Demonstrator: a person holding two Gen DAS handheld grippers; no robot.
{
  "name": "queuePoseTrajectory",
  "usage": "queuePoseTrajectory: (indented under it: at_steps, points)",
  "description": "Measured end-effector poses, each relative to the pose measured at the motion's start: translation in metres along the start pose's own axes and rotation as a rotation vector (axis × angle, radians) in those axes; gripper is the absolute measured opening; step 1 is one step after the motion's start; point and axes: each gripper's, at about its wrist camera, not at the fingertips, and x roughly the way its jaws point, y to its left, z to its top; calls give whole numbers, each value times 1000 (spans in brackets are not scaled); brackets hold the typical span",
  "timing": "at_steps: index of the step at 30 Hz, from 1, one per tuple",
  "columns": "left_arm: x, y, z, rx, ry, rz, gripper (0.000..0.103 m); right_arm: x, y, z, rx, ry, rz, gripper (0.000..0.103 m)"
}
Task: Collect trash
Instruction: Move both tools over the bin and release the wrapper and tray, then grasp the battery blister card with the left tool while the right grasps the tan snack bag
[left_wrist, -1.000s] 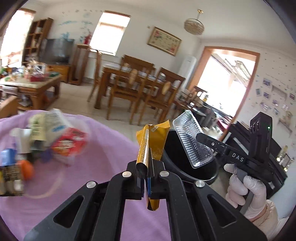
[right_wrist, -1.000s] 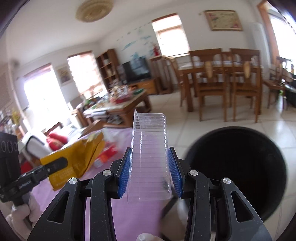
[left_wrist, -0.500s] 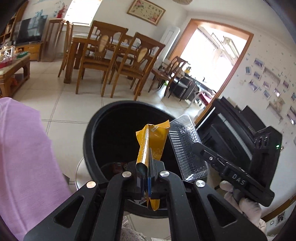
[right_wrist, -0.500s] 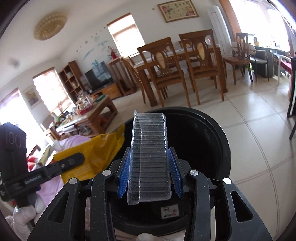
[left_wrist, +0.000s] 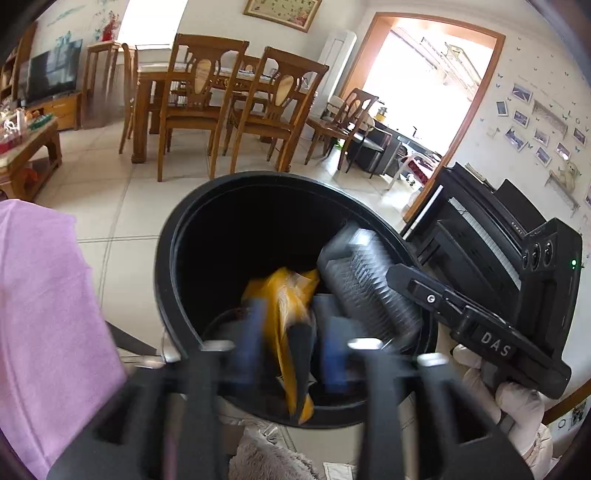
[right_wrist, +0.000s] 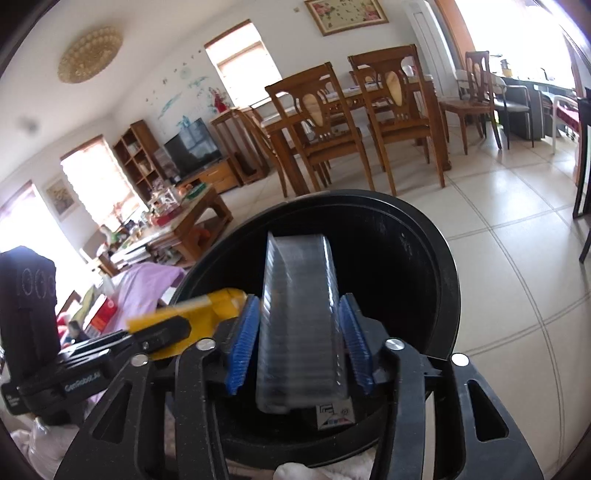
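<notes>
Both grippers hang over a round black trash bin (left_wrist: 173, 266), which also shows in the right wrist view (right_wrist: 443, 258). My left gripper (left_wrist: 291, 354) is blurred, its jaws spread apart; the yellow wrapper (left_wrist: 284, 295) sits loose between them, tipping into the bin. From the right wrist view the yellow wrapper (right_wrist: 207, 306) lies by the left gripper's fingers. My right gripper (right_wrist: 299, 332) has its blue pads apart, with the clear ridged plastic tray (right_wrist: 299, 314) standing between them over the bin's mouth. The tray (left_wrist: 365, 284) also shows in the left wrist view.
A table with a purple cloth (left_wrist: 44, 295) is left of the bin, with more trash on it (right_wrist: 99, 310). A black piano (left_wrist: 491, 236) stands to the right. Dining chairs (left_wrist: 192, 110) and tiled floor lie beyond.
Both grippers swung from the purple table to above the bin. The left jaws opened and the yellow wrapper is slipping down. The right pads spread away from the clear tray.
</notes>
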Motion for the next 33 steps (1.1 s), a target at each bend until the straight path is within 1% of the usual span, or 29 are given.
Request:
queuePoseTrajectory:
  at_steps: [1, 2, 3, 6, 8, 9, 11, 12, 13, 14, 17, 21, 25, 27, 31, 33]
  points:
    - [-4, 0, -2, 3, -22, 19, 81, -3, 1, 1, -2, -4, -1, 57]
    - [-12, -2, -4, 13, -69, 42, 84, -5, 3, 1, -6, -7, -6, 57]
    - [-17, -3, -5, 28, -96, 54, 84, -6, 5, 1, -10, -9, -8, 57]
    - [-33, -7, -7, 62, -115, 64, 84, -10, 12, 2, -15, -16, -4, 57]
    - [-47, -7, -9, 69, -135, 73, 85, -12, 19, 1, -24, -25, 2, 62]
    - [-54, -7, -11, 77, -146, 84, 87, -14, 23, 0, -28, -32, 8, 66]
    - [-68, -7, -14, 94, -172, 118, 96, -16, 33, 1, -36, -39, 22, 68]
    - [-74, -6, -14, 101, -187, 134, 97, -17, 40, -1, -45, -41, 28, 70]
    - [-80, -5, -15, 108, -200, 148, 98, -17, 46, -2, -53, -44, 34, 77]
    - [-88, -3, -17, 112, -208, 161, 98, -17, 53, -2, -62, -47, 41, 80]
    - [-106, 9, -21, 99, -223, 188, 98, -13, 77, -3, -99, -43, 61, 81]
    - [-129, 38, -25, 47, -236, 221, 98, -1, 117, -6, -159, -27, 95, 81]
    - [-159, 80, -34, -24, -259, 277, 98, 14, 160, -11, -214, -4, 134, 81]
    - [-175, 107, -36, -77, -272, 313, 98, 23, 183, -15, -241, 10, 155, 81]
    - [-215, 175, -42, -201, -306, 398, 98, 39, 228, -19, -290, 34, 201, 81]
    - [-233, 203, -48, -243, -315, 426, 98, 48, 253, -20, -317, 54, 229, 81]
